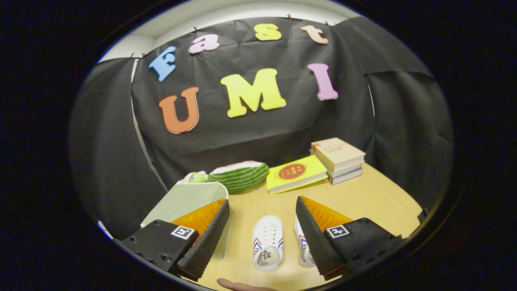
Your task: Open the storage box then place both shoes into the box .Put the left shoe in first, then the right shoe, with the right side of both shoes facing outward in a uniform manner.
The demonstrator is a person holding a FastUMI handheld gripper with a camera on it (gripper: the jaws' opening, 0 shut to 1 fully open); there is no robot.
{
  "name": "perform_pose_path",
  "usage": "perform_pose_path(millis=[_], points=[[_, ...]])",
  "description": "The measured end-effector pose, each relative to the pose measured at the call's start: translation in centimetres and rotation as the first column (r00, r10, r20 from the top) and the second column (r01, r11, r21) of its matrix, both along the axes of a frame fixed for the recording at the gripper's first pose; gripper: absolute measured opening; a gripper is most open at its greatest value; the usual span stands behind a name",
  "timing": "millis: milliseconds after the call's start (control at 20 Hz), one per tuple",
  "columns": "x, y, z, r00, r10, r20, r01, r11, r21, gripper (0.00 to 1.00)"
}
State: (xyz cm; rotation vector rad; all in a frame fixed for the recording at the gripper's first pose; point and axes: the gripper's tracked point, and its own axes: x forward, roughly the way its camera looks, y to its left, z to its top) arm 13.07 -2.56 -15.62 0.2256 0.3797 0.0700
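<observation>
While the gripper (262, 226) hangs over the tabletop (363, 198) with its fingers spread wide and gripping nothing, one white shoe (267, 242) sits between them near the front edge. The second shoe (302, 246) is half hidden by the right finger. The pale green storage box (190, 198) stands lid-closed by the left edge, watermelon toy (240, 176) and books (338, 159) along the back.

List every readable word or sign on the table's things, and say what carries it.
White shoe, between the open jaws: insole print, too blurred to read.
Second shoe: side lettering partly hidden by a jaw.
Yellow book: red emblem, unreadable.
Stacked books: cover print too small.
</observation>
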Motion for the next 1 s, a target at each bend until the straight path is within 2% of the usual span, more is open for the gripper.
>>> perform_pose_path(millis=[200, 300, 400, 500, 650, 700, 850, 1000], points=[[3.4, 1.7, -4.9, 0.981, 0.140, -0.134, -0.114, 0.975, 0.190, 1.00], [4.7, 3.0, -6.4, 0.962, 0.211, -0.171, -0.159, 0.948, 0.278, 0.99], [5.9, 4.6, -7.6, 0.932, 0.301, -0.203, -0.210, 0.903, 0.375, 0.99], [6.9, 6.6, -8.3, 0.885, 0.408, -0.223, -0.257, 0.829, 0.496, 0.99], [6.9, 10.7, -8.6, 0.768, 0.598, -0.229, -0.314, 0.663, 0.680, 0.98], [6.9, 11.7, -9.0, 0.734, 0.638, -0.233, -0.317, 0.625, 0.714, 0.98], [7.6, 13.5, -10.4, 0.666, 0.700, -0.257, -0.321, 0.580, 0.748, 0.98], [7.1, 14.6, -10.0, 0.599, 0.776, -0.200, -0.318, 0.459, 0.830, 0.98]])
